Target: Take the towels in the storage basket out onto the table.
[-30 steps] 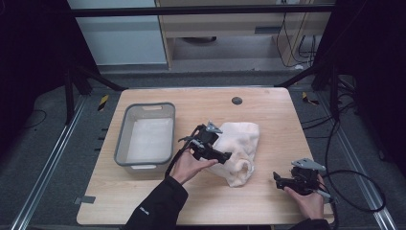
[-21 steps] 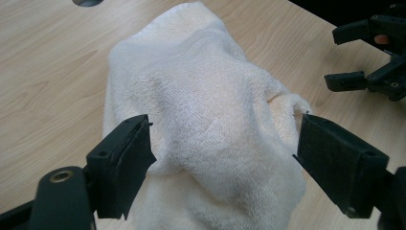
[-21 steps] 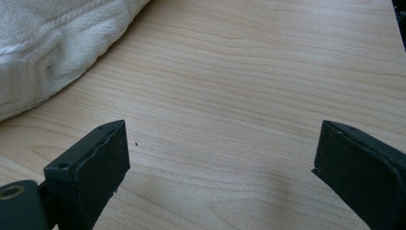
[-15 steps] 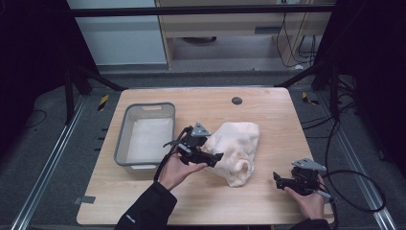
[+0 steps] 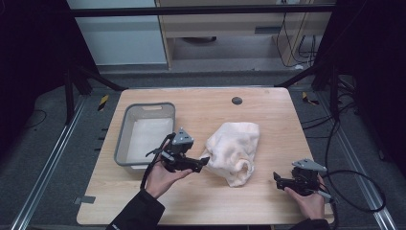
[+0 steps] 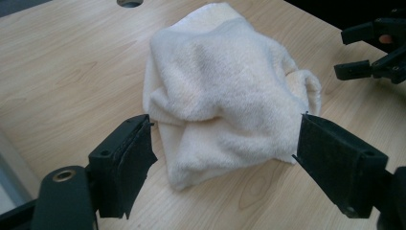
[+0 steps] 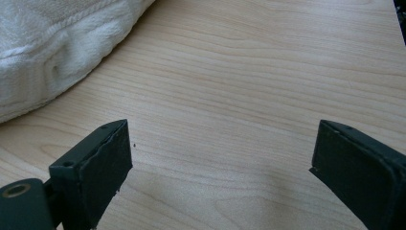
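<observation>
A crumpled cream towel (image 5: 234, 151) lies in a heap on the wooden table (image 5: 201, 108), right of centre. My left gripper (image 5: 203, 163) is held low at the towel's left edge and points at it, jaws open. In the left gripper view the towel (image 6: 225, 96) lies just ahead of the left gripper (image 6: 226, 125), and neither pad presses on it. My right gripper (image 5: 276, 179) rests near the front right corner, a short way right of the towel, and is open. Its jaws (image 7: 220, 139) stand wide over bare wood, with the towel's hem (image 7: 52, 43) at upper left.
A grey plastic bin (image 5: 125, 122) with a pale bottom stands on the table's left side, just behind my left hand. A small round hole (image 5: 236, 100) sits near the far edge. The right gripper (image 6: 341, 53) shows in the left gripper view, beyond the towel.
My left gripper has drawn back to the left, from over the towel's left part to beside its edge near the bin. The towel and the right gripper have stayed put.
</observation>
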`<state>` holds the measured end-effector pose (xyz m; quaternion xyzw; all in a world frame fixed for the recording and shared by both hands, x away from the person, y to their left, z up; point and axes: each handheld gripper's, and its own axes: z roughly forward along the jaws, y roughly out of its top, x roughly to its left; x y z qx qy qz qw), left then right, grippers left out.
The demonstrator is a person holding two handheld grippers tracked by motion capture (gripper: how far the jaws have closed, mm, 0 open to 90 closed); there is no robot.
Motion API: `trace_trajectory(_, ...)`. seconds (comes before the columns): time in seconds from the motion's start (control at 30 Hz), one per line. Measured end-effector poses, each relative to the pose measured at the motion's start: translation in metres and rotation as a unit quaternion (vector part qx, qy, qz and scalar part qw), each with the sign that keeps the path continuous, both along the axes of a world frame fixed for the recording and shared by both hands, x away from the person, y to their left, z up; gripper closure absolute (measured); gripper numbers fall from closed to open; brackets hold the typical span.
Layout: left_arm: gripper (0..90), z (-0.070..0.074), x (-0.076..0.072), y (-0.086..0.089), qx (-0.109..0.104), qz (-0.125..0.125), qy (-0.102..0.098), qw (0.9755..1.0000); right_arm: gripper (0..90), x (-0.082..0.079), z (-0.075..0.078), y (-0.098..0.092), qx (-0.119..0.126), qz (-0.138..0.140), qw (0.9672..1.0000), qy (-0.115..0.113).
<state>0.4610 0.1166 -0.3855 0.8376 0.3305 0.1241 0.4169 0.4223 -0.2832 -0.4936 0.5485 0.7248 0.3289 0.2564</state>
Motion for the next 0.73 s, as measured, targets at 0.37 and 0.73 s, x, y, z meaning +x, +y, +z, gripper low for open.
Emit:
trace_trajectory(0.37,24.3,-0.017,-0.020,0.031,-0.019,0.011,0.005,0.9997,10.8,-0.002,0.000,0.000,-0.001,0.005,1.0000,-0.001)
trace_trajectory(0.73,25.8,-0.038,-0.041,0.050,-0.004,0.010,0.013,0.9998,12.2,-0.003,0.000,0.001,0.000,0.005,1.0000,-0.003)
